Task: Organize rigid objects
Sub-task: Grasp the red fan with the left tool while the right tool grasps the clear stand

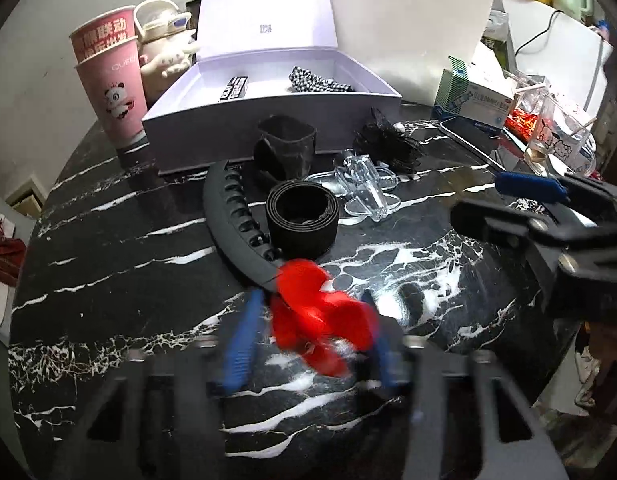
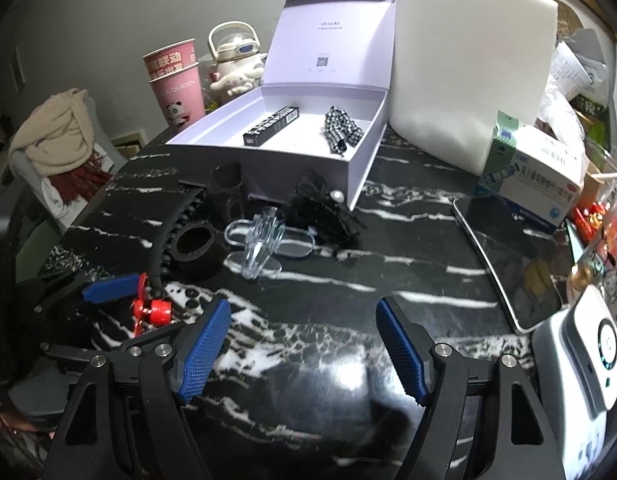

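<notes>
A red plastic piece (image 1: 312, 320) sits between the blue pads of my left gripper (image 1: 308, 336), low over the black marble table (image 1: 108, 264); the pads press on both its sides and the image is blurred there. In the right wrist view the same red piece (image 2: 154, 312) shows at the left in the left gripper (image 2: 128, 308). My right gripper (image 2: 304, 344) stands open over bare table, nothing between its fingers. Beyond lie a long black toothed clip (image 1: 232, 220), a black rolled band (image 1: 302, 216), a clear plastic clip (image 1: 364, 188) and a black lace piece (image 1: 392, 144).
An open lilac box (image 1: 268, 116) at the back holds a small black carton (image 1: 234, 88) and a checkered bow (image 1: 316, 80). Pink paper cups (image 1: 108, 80) stand to its left, a white foam block (image 2: 468, 72) to its right. A phone (image 2: 508, 260) and a medicine box (image 2: 536, 176) lie at the right.
</notes>
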### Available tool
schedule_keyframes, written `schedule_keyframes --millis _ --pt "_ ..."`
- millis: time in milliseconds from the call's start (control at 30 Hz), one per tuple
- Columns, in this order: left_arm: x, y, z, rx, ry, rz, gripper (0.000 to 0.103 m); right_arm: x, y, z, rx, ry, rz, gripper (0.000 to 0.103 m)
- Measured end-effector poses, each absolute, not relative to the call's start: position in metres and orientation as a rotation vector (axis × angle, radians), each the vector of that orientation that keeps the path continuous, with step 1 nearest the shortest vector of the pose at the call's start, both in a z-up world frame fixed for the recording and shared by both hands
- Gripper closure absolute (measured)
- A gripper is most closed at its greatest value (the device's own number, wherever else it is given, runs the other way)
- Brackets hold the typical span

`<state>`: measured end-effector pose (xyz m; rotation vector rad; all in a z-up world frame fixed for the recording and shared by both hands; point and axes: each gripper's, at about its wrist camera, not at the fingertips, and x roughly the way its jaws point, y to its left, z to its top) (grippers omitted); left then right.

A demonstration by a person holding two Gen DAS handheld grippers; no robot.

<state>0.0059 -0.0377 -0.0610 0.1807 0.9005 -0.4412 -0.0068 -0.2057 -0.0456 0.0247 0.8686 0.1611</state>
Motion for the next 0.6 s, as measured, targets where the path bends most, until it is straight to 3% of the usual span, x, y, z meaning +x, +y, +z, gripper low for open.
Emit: schedule_keyframes --millis 600 --pt "0.006 0.022 -0.058 0.021 0.912 -0.413 0.063 0.048 -0.168 -0.075 0.013 0.925 0.248 0.029"
